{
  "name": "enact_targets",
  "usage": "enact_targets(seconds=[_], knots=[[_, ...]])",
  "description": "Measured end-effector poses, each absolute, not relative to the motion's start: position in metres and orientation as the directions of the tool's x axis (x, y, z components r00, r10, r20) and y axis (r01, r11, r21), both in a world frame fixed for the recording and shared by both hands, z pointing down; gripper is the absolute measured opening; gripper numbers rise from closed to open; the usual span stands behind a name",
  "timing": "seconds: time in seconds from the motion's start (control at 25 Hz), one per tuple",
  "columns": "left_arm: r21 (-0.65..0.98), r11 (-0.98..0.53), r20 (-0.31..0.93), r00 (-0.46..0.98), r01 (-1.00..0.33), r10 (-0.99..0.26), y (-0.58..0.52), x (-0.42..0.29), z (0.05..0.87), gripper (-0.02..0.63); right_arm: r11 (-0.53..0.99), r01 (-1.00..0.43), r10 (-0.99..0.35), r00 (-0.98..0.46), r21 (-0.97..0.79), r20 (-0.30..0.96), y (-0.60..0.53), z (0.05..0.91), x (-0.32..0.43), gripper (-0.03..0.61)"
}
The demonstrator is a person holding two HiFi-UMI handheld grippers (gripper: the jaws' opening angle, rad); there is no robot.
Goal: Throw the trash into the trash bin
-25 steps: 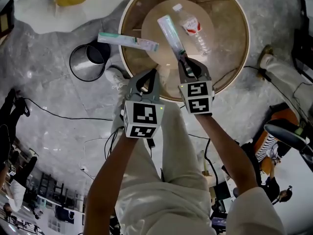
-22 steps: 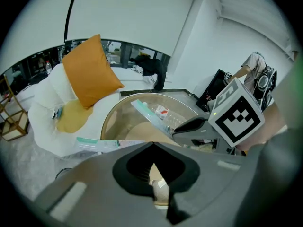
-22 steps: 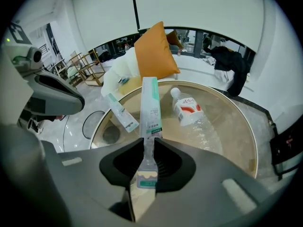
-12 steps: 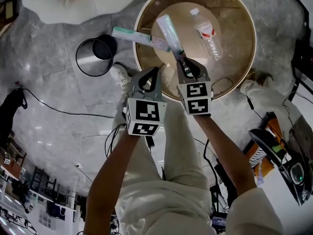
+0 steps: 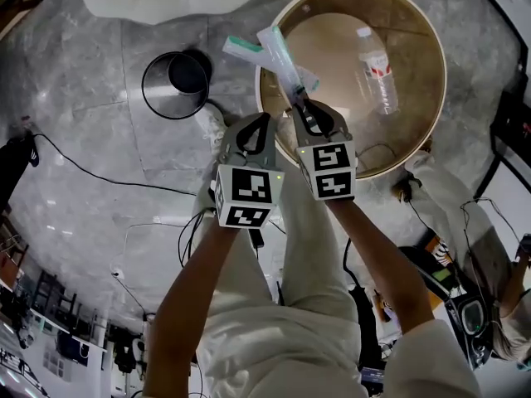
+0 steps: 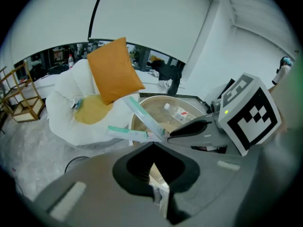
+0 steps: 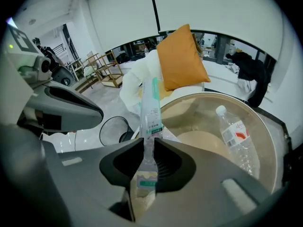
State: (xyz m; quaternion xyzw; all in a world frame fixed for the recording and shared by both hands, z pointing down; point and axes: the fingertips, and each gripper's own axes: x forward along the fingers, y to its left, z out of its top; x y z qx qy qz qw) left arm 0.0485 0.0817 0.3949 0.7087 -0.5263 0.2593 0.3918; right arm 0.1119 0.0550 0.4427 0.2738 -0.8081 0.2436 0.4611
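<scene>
My right gripper (image 5: 300, 106) is shut on the lower end of a long clear wrapper with teal print (image 5: 280, 52). The wrapper (image 7: 151, 105) sticks up past the jaws, over the left rim of the round wooden table (image 5: 431, 114). A second teal-and-clear wrapper (image 5: 245, 52) lies across that rim, touching neither gripper. My left gripper (image 5: 265, 118) is beside the right one with its tips together; something pale shows in its slit (image 6: 158, 186), but I cannot tell what. The black round trash bin (image 5: 174, 84) stands on the floor left of the table. A plastic bottle (image 5: 377, 71) lies on the table.
A white cushion (image 6: 66, 108) with an orange pillow (image 6: 113, 70) sits beyond the bin. Black cables (image 5: 99, 177) run over the grey floor at left. My shoe (image 5: 211, 123) is just below the bin. A second person's legs (image 5: 448, 193) are at the table's right.
Both grippers have shifted left against the table, from over its middle to its left rim. The held wrapper now crosses above the wrapper lying on the rim. The bin is nearer.
</scene>
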Motion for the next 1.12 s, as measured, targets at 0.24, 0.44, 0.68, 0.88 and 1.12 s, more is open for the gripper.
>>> enact_targets(seconds=[0.24, 0.44, 0.68, 0.88, 1.12], knots=[[0.285, -0.082, 0.782, 0.281, -0.955, -0.556, 0.096, 0.014, 0.400, 0.000, 0.749, -0.642, -0.196, -0.449, -0.162, 0.872, 0.069, 0.441, 0.064, 0.094], [0.286, -0.016, 0.784, 0.244, -0.958, -0.571, 0.111, -0.019, 0.408, 0.000, 0.774, -0.605, -0.163, -0.473, -0.184, 0.866, 0.089, 0.444, 0.021, 0.094], [0.281, 0.075, 0.797, 0.190, -0.957, -0.573, 0.138, -0.061, 0.423, 0.000, 0.811, -0.550, -0.112, -0.480, -0.199, 0.870, 0.117, 0.455, -0.019, 0.094], [0.278, 0.140, 0.811, 0.154, -0.950, -0.564, 0.163, -0.092, 0.440, 0.000, 0.844, -0.496, -0.072, -0.479, -0.202, 0.875, 0.136, 0.471, -0.051, 0.094], [0.283, 0.219, 0.816, 0.114, -0.934, -0.567, 0.187, -0.121, 0.470, 0.000, 0.873, -0.441, -0.032, -0.481, -0.211, 0.876, 0.153, 0.504, -0.086, 0.095]])
